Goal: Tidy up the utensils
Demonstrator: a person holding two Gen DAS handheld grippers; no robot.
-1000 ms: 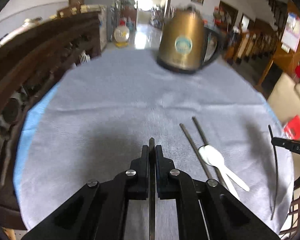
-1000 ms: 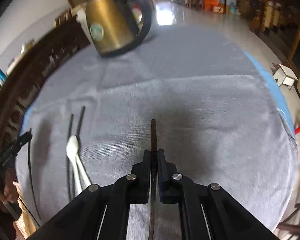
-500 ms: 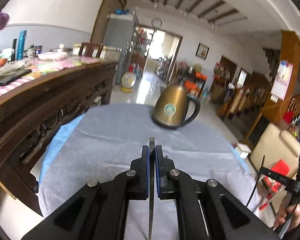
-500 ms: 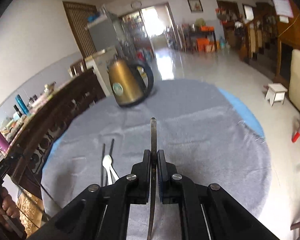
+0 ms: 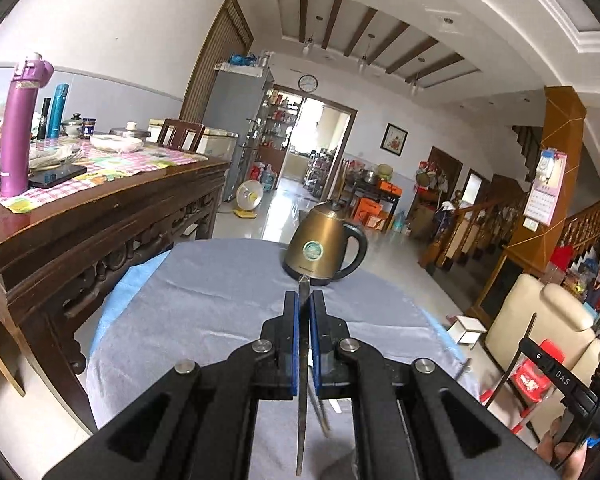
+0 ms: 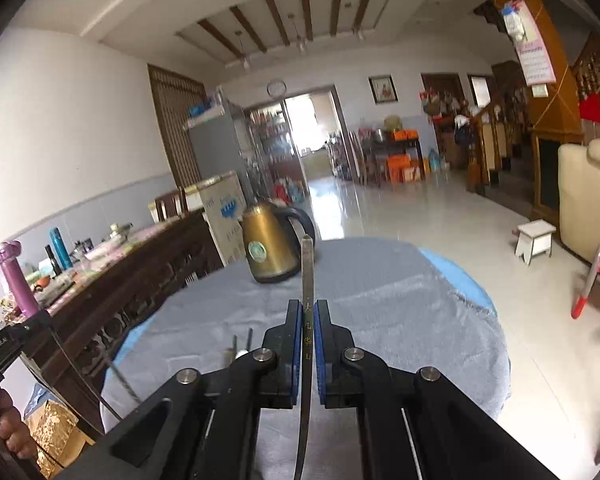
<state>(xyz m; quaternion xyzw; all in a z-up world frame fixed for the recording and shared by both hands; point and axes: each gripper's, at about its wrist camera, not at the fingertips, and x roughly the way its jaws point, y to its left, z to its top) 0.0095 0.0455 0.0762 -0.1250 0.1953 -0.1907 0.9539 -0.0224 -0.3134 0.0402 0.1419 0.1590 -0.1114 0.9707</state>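
My left gripper (image 5: 303, 300) is shut on a dark chopstick (image 5: 303, 286) that sticks out past its blue pads. It hangs above the near edge of the round table under a grey cloth (image 5: 220, 300). My right gripper (image 6: 308, 308) is shut on a second chopstick (image 6: 307, 264) with gold characters on it. Two more chopsticks (image 6: 249, 338) and a white spoon (image 6: 242, 354) lie on the cloth, mostly hidden behind the right gripper's body. Each gripper shows at the edge of the other's view: the right gripper (image 5: 526, 348) and the left gripper (image 6: 28, 328).
A brass-coloured kettle (image 5: 320, 248) stands at the far side of the table. A dark carved sideboard (image 5: 100, 220) with a purple bottle (image 5: 20, 120) runs along the left. A cream armchair (image 5: 540, 312), a red stool (image 5: 540, 372) and a small white stool (image 6: 536, 236) stand to the right.
Both grippers have risen and pulled back from the cloth, tipping up from looking down at the table to looking across the room. Each still holds its chopstick.
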